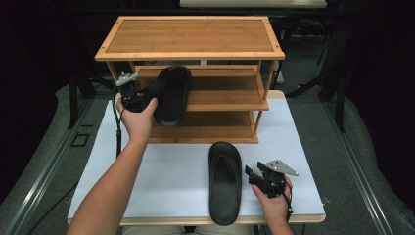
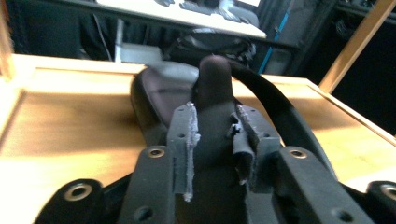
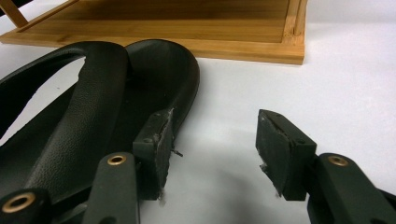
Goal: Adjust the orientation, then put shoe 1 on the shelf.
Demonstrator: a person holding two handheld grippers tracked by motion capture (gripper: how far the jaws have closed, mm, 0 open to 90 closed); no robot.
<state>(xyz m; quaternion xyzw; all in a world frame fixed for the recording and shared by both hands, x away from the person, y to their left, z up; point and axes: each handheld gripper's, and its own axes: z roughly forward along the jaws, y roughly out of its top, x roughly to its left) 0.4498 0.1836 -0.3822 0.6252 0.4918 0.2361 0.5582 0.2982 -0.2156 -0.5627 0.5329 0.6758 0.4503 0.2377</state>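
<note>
Fingers (image 2: 190,140) of the left gripper (image 1: 147,95): part-spread, with the strap of one black sandal (image 1: 173,95) between them; whether the pads press on it cannot be told. That sandal lies on the middle shelf of the bamboo rack (image 1: 191,51). Fingers (image 3: 156,144) of the right gripper (image 1: 254,177): wide apart, holding nothing, just beside the second black sandal (image 1: 225,181), which lies flat on the white surface (image 1: 166,171).

Matt black rubbery slipper (image 1: 173,95), wooden rack (image 1: 191,36)
</note>
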